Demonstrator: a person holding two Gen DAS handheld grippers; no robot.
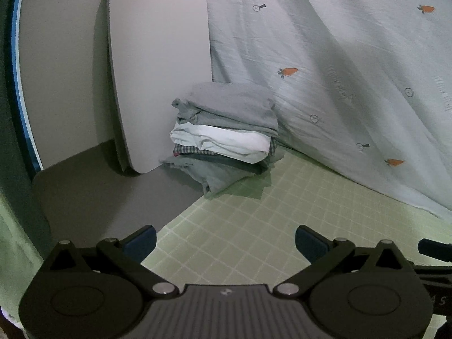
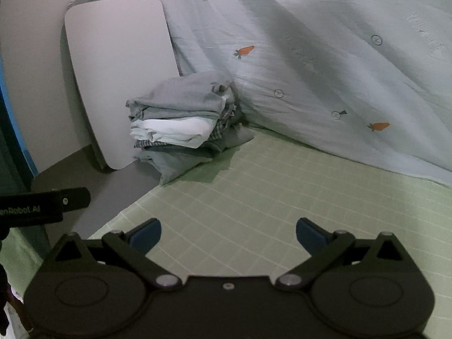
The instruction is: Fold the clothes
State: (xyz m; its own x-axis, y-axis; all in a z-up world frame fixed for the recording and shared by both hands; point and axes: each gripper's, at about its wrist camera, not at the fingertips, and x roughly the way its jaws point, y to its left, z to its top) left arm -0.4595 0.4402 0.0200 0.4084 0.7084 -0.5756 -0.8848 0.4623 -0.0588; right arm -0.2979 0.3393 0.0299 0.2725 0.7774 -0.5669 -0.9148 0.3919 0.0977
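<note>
Stack of folded clothes (image 1: 226,135) at centre of the left wrist view, left of centre in the right wrist view (image 2: 183,121): grey garment on top, white below, checked and grey-green pieces underneath. Resting partly on the green checked sheet (image 1: 268,226), partly on a grey surface (image 1: 107,197) at lower left. Just beside a pale rounded board (image 1: 158,70) propped upright at upper left. Backed by a pale quilt with carrot prints (image 1: 339,70) filling the upper right. Left gripper (image 1: 225,243) along the bottom edge, blue-padded fingers spread wide apart, holding nothing. Right gripper (image 2: 228,236) likewise low in its frame, fingers wide apart and empty, above the sheet.
</note>
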